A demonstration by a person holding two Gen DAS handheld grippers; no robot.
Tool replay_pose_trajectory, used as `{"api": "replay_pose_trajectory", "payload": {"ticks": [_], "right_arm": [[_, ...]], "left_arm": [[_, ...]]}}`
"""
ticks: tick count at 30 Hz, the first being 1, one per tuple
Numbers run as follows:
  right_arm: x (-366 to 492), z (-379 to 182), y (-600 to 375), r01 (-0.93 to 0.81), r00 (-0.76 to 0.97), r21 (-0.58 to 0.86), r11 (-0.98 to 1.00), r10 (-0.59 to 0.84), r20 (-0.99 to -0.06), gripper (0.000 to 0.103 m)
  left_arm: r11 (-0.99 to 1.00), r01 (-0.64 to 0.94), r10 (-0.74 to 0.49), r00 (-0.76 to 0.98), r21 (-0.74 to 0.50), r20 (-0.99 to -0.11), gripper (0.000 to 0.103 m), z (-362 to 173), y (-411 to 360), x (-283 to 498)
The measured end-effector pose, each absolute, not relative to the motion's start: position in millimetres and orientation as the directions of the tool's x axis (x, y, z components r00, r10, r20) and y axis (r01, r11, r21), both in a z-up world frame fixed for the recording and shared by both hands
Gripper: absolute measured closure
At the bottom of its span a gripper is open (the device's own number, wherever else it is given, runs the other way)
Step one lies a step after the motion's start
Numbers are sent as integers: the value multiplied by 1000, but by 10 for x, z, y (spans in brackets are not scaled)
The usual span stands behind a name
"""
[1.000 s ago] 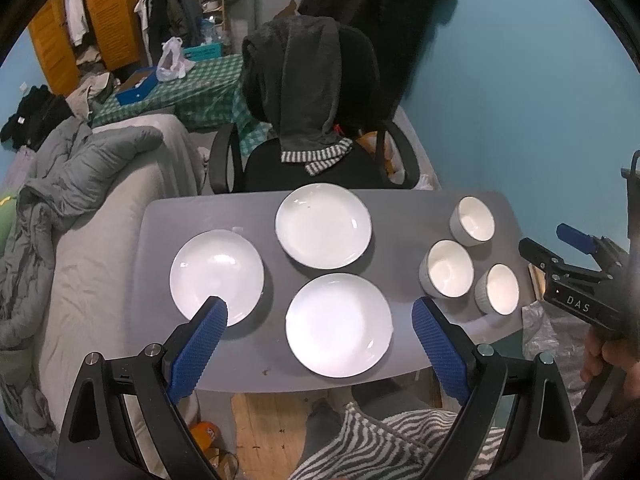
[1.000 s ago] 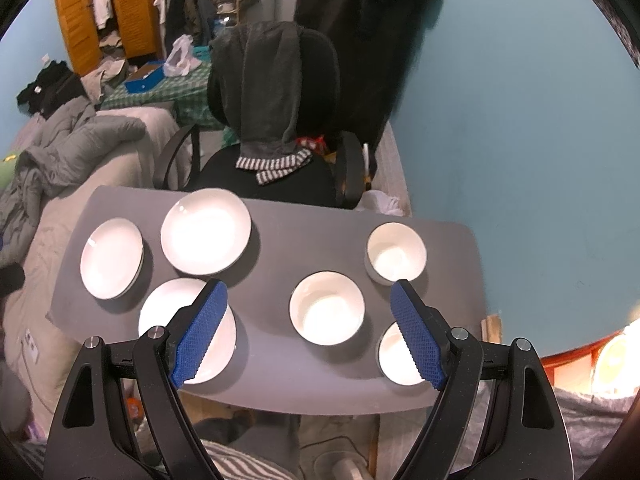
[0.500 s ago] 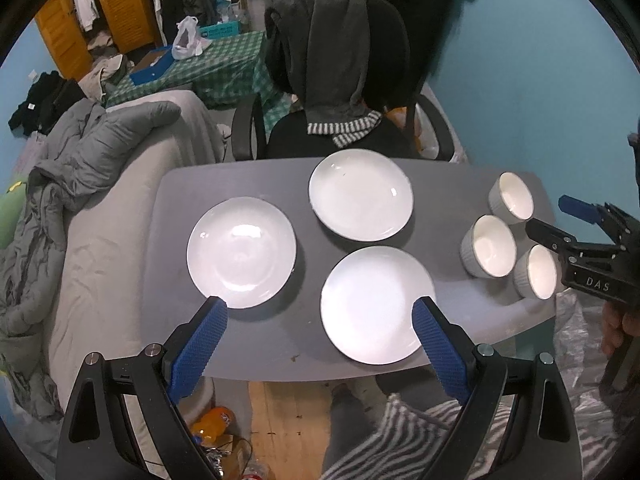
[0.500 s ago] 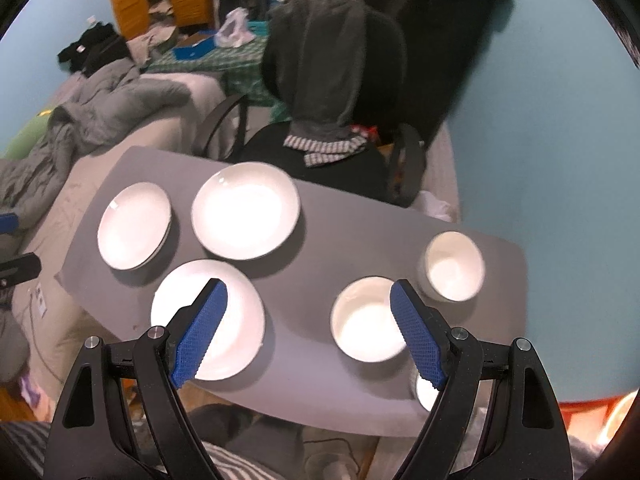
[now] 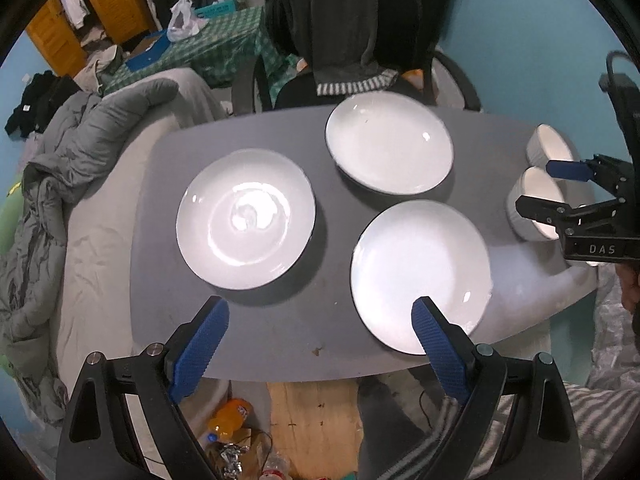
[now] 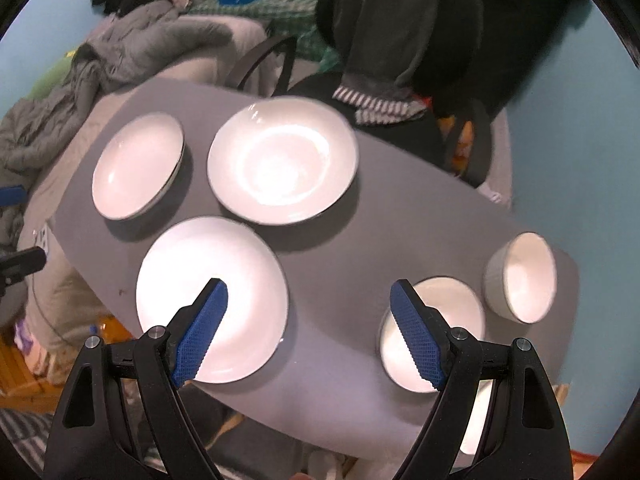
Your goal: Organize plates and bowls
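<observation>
Three white plates lie on the grey table [image 5: 280, 328]: a left plate [image 5: 246, 218], a far plate [image 5: 390, 142] and a near plate [image 5: 420, 272]. White bowls stand at the table's right end: a near one [image 5: 534, 200] and a far one [image 5: 550, 148]. My left gripper [image 5: 318, 344] is open and empty above the near table edge. In the right wrist view, the plates [image 6: 138, 166] [image 6: 282, 158] [image 6: 212, 300] and bowls [image 6: 434, 332] [image 6: 522, 276] show. My right gripper [image 6: 308, 328] is open and empty above them; it also shows in the left wrist view [image 5: 560, 188].
A black office chair [image 5: 352, 32] draped with dark clothes stands behind the table. A bed with a grey duvet [image 5: 60, 184] lies to the left. A teal wall [image 5: 540, 40] is on the right. Bottles and litter [image 5: 232, 424] lie on the floor below the near edge.
Both grippers have come down closer to the table, so plates and bowls look larger. The right gripper has shifted left over the bowls. Nothing was grasped.
</observation>
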State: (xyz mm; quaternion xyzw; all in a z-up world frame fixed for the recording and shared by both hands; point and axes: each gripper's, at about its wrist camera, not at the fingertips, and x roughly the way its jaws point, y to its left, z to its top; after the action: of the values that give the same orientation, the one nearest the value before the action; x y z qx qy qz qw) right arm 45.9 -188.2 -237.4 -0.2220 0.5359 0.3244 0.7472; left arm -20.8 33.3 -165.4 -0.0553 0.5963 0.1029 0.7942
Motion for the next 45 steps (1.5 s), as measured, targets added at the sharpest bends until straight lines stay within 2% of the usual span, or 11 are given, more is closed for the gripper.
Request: {"api": "replay_pose_trajectory", "payload": {"ticks": [5, 11, 13, 19, 27, 31, 37, 43, 45], "right_arm": [[518, -2607, -1792, -735, 156, 48, 676, 238, -959, 21], [605, -2887, -1742, -733, 78, 94, 674, 220, -972, 21], [613, -2951, -1731, -735, 71, 90, 672, 208, -976, 21], [608, -3134, -1702, -753, 61, 74, 653, 182, -981, 21], [583, -3274, -1681, -770, 34, 79, 633, 165, -986, 21], [559, -3330, -1660, -778, 20, 84, 623, 159, -987, 21], [575, -3479, -1727, -765, -17, 103, 636, 141, -990, 38], [601, -3546, -1802, -750, -54, 136, 647, 146, -988, 48], [603, -3541, -1816, -752, -62, 150, 642, 158, -986, 57]], "left_arm": [[973, -229, 92, 205, 44, -974, 9, -1952, 337, -164], [962, -274, 37, 154, -7, -987, 10, -2254, 365, -148], [959, -282, 32, 140, -9, -990, 16, -2349, 359, -140], [947, -316, -16, 112, -50, -994, 16, -2617, 354, -129], [951, -305, -23, 67, -43, -997, 16, -2829, 287, -127], [943, -328, -43, 53, -58, -998, 22, -2910, 274, -99], [918, -385, -84, 48, -96, -995, 24, -3040, 254, -141], [899, -425, -108, 8, -101, -994, 38, -3240, 225, -202], [891, -440, -122, 9, -113, -993, 38, -3289, 258, -185]]}}
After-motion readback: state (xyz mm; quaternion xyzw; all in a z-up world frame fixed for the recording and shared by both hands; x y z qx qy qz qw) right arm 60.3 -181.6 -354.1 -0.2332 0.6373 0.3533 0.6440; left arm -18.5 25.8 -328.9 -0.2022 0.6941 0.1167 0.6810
